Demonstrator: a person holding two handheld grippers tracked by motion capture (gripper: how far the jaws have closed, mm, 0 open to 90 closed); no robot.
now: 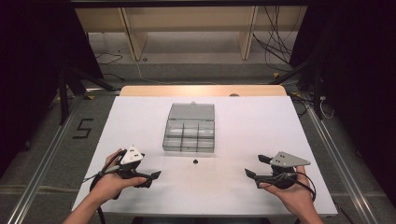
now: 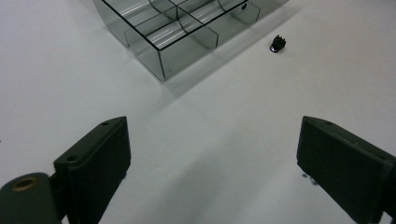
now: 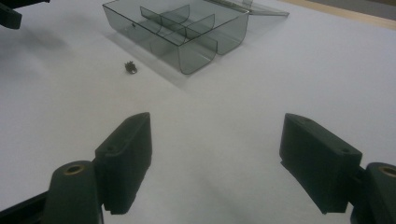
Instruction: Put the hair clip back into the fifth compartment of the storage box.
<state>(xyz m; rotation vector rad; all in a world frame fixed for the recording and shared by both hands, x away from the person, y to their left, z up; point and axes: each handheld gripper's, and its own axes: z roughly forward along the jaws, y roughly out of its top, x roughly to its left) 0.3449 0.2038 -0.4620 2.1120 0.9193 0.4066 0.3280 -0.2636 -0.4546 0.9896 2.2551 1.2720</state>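
Nothing looks begun: both the left tongs [image 1: 150, 178] and right tongs [image 1: 254, 166] gape empty, the small black part [image 1: 195, 162] lying at six o'clock of the open clear compartmented plastic box [image 1: 189, 134].

1. High view looked forward and down from above the person's side, taking in the whole white table [image 1: 140, 121].
2. Left gripper view sat low near the tabletop, facing the divided clear box [image 2: 177, 28].
3. Right gripper view, likewise low, shared that box and a small black part [image 3: 130, 68].
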